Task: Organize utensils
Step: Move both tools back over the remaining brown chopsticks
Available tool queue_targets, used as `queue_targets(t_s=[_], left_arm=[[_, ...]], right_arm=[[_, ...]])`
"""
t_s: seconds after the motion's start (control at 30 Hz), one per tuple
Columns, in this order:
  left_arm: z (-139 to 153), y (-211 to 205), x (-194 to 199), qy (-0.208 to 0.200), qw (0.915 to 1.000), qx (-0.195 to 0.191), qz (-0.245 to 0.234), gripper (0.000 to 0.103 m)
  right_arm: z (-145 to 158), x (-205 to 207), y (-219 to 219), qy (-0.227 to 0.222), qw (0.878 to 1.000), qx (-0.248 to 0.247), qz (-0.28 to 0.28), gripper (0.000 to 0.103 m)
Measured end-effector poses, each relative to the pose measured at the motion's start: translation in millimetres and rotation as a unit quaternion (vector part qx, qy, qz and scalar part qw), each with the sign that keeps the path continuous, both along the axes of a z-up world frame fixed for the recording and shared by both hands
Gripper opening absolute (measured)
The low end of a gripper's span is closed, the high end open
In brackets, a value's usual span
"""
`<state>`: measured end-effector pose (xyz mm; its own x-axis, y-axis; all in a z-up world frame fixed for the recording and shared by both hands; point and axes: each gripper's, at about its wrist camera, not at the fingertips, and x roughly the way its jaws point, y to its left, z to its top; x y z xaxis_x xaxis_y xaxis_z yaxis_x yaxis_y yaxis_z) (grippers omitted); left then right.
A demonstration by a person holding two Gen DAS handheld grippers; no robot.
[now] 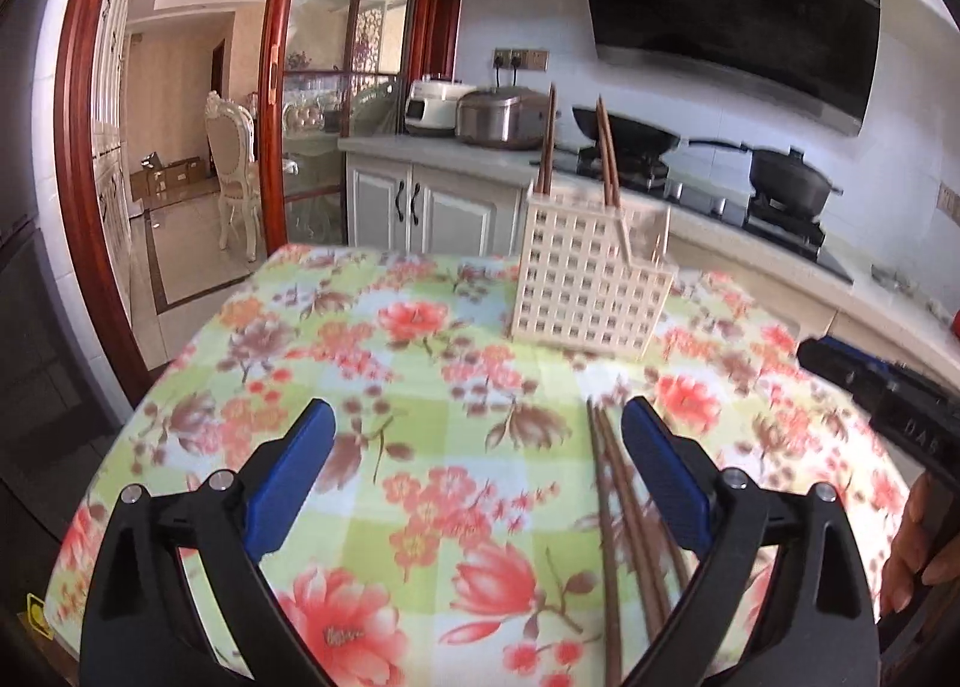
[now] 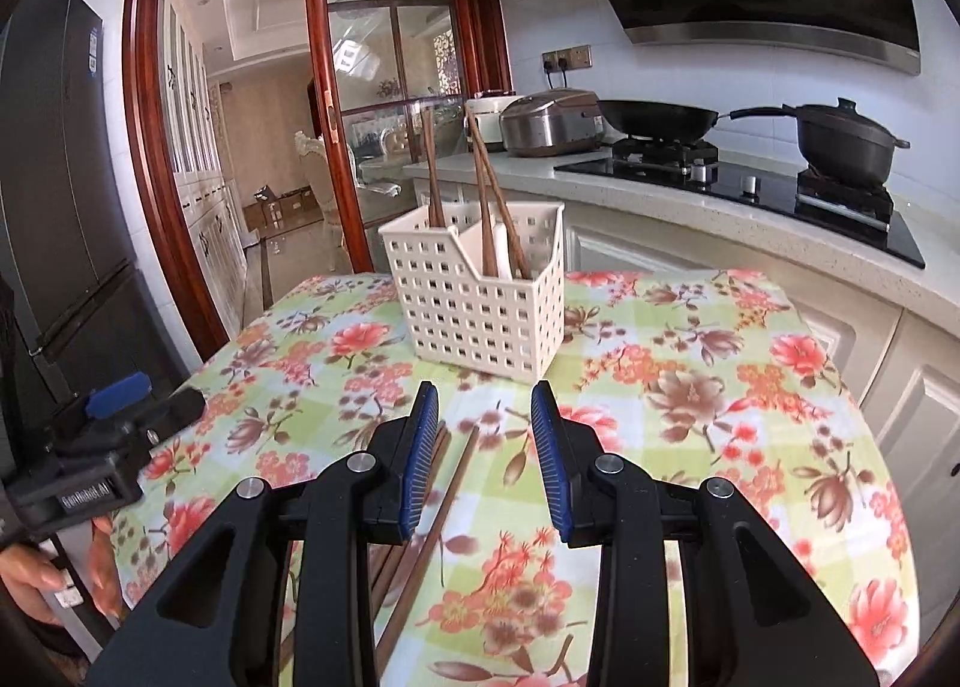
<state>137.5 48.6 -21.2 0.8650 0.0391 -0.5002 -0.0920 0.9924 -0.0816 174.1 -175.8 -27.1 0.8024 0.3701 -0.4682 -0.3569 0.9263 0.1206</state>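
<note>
A cream lattice utensil basket (image 1: 591, 279) (image 2: 480, 297) stands on the flowered tablecloth at the far side. Brown chopsticks (image 1: 606, 153) (image 2: 486, 189) stick up out of it. Several loose brown chopsticks (image 1: 624, 507) (image 2: 447, 495) lie on the cloth near me. My left gripper (image 1: 477, 417) is open wide over bare cloth, its right finger beside the loose chopsticks. My right gripper (image 2: 483, 393) is open more narrowly above the loose chopsticks. One chopstick lies on the cloth between its fingers, untouched. Each gripper shows at the edge of the other's view, with a hand on its handle.
A kitchen counter (image 2: 660, 189) runs behind and to the right of the table, with a rice cooker (image 2: 552, 123), a wok (image 2: 657, 117) and a lidded pot (image 2: 843, 141) on a black hob. A dark fridge (image 2: 54, 177) and a wood-framed glass door (image 2: 336, 87) stand to the left.
</note>
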Motion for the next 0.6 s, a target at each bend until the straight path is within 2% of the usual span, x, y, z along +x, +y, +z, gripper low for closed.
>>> queue_targets(t_s=[0.17, 0.33, 0.6], left_arm=[[-27, -2, 1, 0.021, 0.9998, 0.001, -0.003, 0.093], [-40, -3, 3, 0.029, 0.9995, 0.009, -0.004, 0.093], [-56, 9, 6, 0.044, 0.9990, -0.005, 0.007, 0.093]], right_arm=[[-23, 2, 7, 0.021, 1.000, -0.010, 0.001, 0.033], [-43, 9, 13, 0.045, 0.999, -0.019, -0.002, 0.033], [-65, 17, 27, 0.074, 0.997, -0.032, -0.003, 0.033]])
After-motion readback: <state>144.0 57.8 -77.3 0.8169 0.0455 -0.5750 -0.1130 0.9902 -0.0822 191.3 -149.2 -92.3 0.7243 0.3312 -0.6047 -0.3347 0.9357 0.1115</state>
